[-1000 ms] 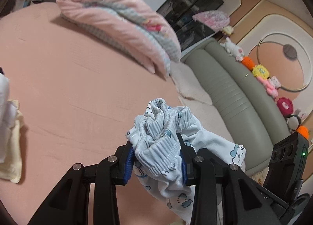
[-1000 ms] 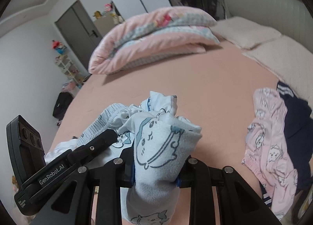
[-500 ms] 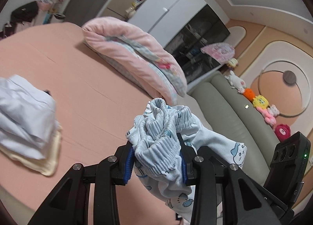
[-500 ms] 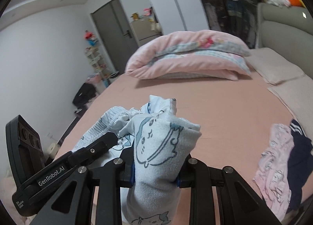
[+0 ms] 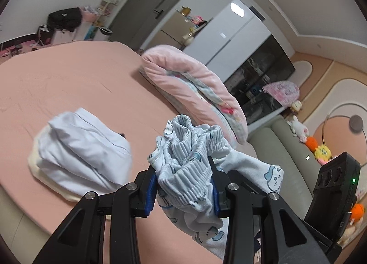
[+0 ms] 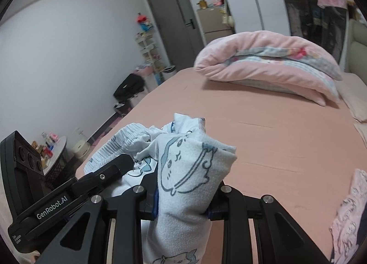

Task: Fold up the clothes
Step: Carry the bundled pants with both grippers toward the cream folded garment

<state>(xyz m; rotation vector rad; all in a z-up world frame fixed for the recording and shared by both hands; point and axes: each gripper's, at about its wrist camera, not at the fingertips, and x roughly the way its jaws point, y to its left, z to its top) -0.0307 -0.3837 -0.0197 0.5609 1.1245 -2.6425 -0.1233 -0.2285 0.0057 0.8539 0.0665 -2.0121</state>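
While held clear of the pink bed (image 5: 75,89) by both tools, the printed pale-blue garment (image 5: 188,172) hangs bunched between them, over the sheet near the folded white-and-cream stack (image 5: 80,158). Largest in the background, the rolled pink quilt (image 5: 195,89) lies well apart toward the headboard. The garment reads as light, soft fleece-like knit, limp and not fragile; it will sag and crumple rather than keep a crease, so the ribbed elastic waistband and a hem edge are judged the firmest places to grip. The left gripper (image 5: 183,186) is clamped on the gathered waistband, its blue pads pressed into the ribbing; the right gripper (image 6: 183,197) is clamped on a printed leg portion. Compared with 1 s ago, both grips are unchanged, but the views have swung up and leftward: the stack now sits near the left gripper, and the pink clothes (image 6: 348,213) have slid to the right view's edge.
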